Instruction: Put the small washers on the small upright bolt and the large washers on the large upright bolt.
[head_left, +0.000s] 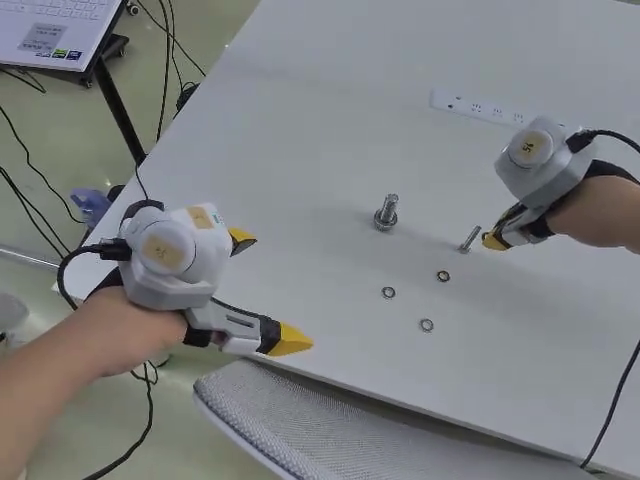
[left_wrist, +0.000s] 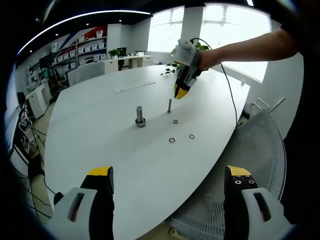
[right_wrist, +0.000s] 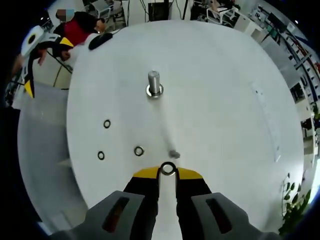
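In the right gripper view, the right gripper (right_wrist: 168, 173) sat at the bottom centre of the frame. Its yellow-tipped fingers (right_wrist: 145, 174) were clenched on a small washer (right_wrist: 168, 164), which was pinched flat between the tips. Just above the held ring in that view was a blurred grey spot that I took for the top of the small upright bolt (head_left: 470, 238). In the head view this bolt stood right of centre, with the right gripper's tip just beside its upper end; whether they touched I could not tell.

The large upright bolt (head_left: 387, 212) stood near the middle of the white tabletop (head_left: 300, 130), left of the small one and apart from it. Three loose washers (head_left: 443, 276) (head_left: 388, 292) (head_left: 427, 325) lay flat below the two bolts in the head view, each apart from the others.

The left gripper (left_wrist: 170, 175) was at the lower left of the head view, over the tabletop's near edge and well away from the bolts. Its fingers (left_wrist: 100, 175) were released, spread wide with nothing between them.

A white power strip (head_left: 475, 107) lay toward the upper right of the head view. A laptop (head_left: 50, 30) sat in the upper left corner, off the tabletop. A grey mesh chair (head_left: 300, 430) showed at the bottom edge.
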